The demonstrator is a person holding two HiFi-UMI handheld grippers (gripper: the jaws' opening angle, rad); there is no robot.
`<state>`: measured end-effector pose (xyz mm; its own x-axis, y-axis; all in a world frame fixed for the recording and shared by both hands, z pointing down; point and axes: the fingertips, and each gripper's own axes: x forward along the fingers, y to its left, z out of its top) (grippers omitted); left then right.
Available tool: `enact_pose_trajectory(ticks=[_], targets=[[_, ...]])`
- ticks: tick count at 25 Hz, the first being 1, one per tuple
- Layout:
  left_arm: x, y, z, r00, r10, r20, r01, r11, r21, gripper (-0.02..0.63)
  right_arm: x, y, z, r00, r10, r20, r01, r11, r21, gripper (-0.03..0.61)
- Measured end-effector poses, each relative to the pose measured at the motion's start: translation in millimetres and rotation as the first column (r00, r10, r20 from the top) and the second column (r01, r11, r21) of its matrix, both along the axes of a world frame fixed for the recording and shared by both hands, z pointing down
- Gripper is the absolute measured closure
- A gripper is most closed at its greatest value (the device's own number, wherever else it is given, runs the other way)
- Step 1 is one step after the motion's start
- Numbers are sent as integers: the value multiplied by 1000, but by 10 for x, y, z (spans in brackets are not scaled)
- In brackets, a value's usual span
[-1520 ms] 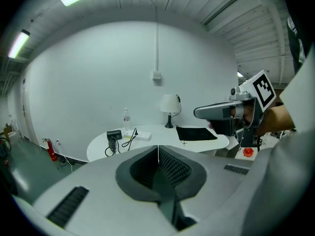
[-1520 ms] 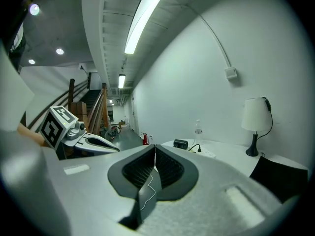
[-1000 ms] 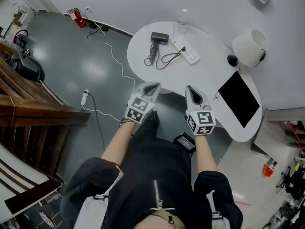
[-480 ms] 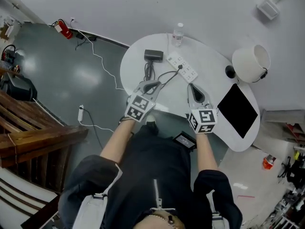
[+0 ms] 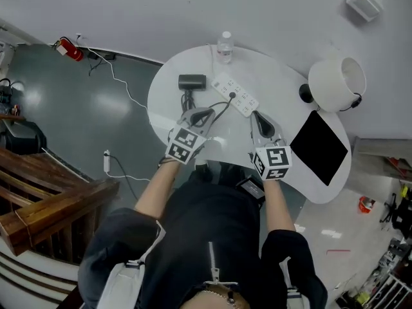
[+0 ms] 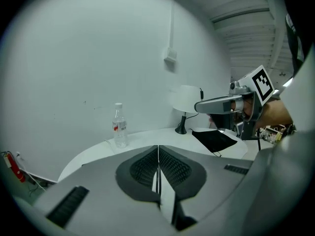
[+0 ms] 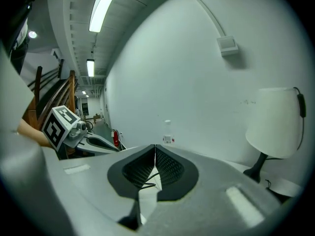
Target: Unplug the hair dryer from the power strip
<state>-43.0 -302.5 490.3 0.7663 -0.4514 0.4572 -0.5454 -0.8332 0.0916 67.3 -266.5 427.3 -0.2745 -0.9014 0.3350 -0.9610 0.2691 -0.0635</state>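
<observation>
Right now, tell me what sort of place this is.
Probably a workshop or lab space rather than a home: glossy grey floor, red fire extinguisher, dark wooden staircase.

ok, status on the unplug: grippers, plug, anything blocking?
Left gripper shut, right gripper shut, both empty, short of the strip. Hair dryer plug seated in power strip. Only slack cord lies ahead.

left tongs (image 5: 206, 113): jaws together | right tongs (image 5: 256, 115): jaws together | both arms (image 5: 159, 185) stretched forward, side by side
</observation>
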Motion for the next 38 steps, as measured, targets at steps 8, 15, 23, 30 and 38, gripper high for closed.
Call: enact_pose_trajectory(ticks=[8, 15, 23, 30, 38], targets=[[186, -227, 169, 1000, -17, 20, 17, 999, -35, 601, 228, -438, 54, 999, -28, 18, 29, 1000, -7, 574], [210, -308, 224, 1000, 0, 28, 1, 999, -37, 600, 170, -507, 117, 999, -39, 26, 39, 999, -12, 574], [180, -334, 238, 999, 20, 46, -19, 1000, -23, 600, 135, -492, 123, 999, -31, 31, 31, 999, -5, 574], [239, -380, 196, 990, 106, 89, -110, 993, 42, 600, 151, -421, 165, 999, -22, 33, 23, 1000, -19, 574], [266, -519, 280, 944, 211, 253, -247, 961, 123, 598, 224, -330, 296, 999, -22, 36, 24, 998, -52, 574]])
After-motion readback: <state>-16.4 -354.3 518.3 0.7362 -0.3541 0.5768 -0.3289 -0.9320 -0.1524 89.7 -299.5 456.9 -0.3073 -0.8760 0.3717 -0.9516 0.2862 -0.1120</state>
